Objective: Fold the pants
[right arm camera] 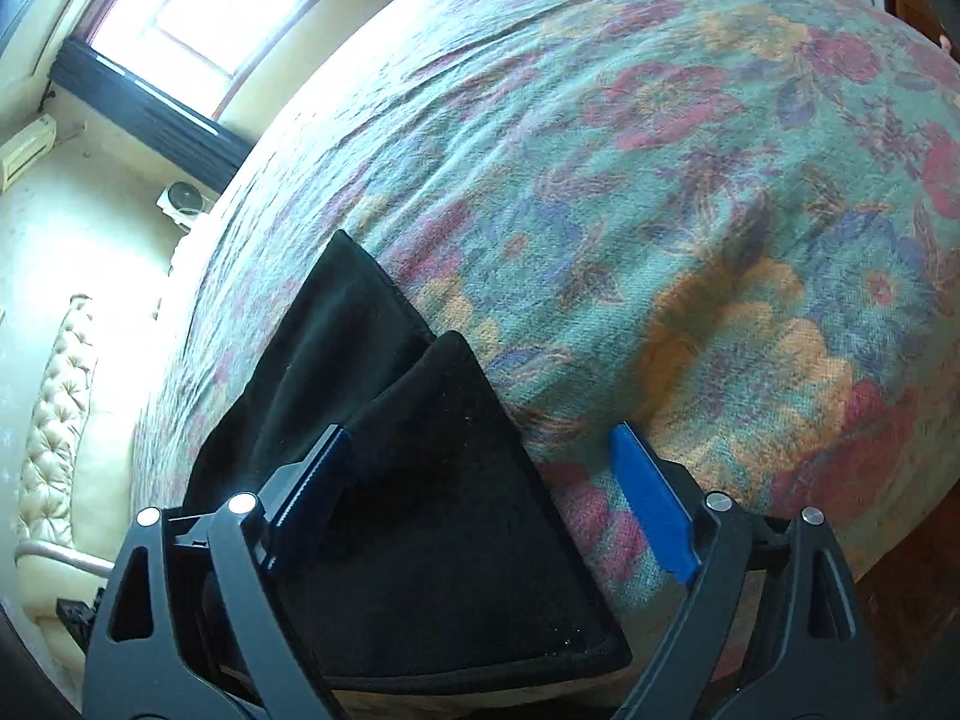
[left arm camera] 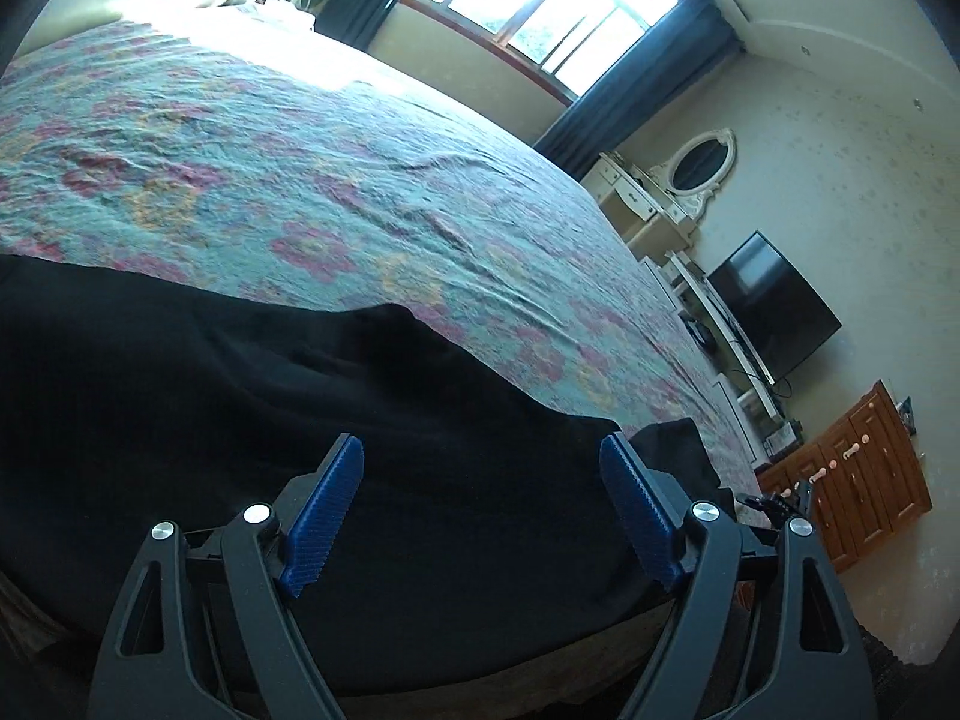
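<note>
Both grippers, left (left arm camera: 480, 516) and right (right arm camera: 480, 504), spread wide above black pants (left arm camera: 240, 396).

pants (left arm camera: 300, 420): matt black cloth, soft nap | bedspread (left arm camera: 300, 180): rough woven floral cloth | pads (left arm camera: 324, 528): ribbed blue plastic | cabinet (left arm camera: 870, 468): glossy brown wood

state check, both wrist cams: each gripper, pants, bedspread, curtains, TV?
left gripper: open, over pants, empty
right gripper: open, empty
black pants: on bed, one layer lapped over another
floral bedspread: spread out, wrinkled
curtains: drawn open
TV: off
</note>
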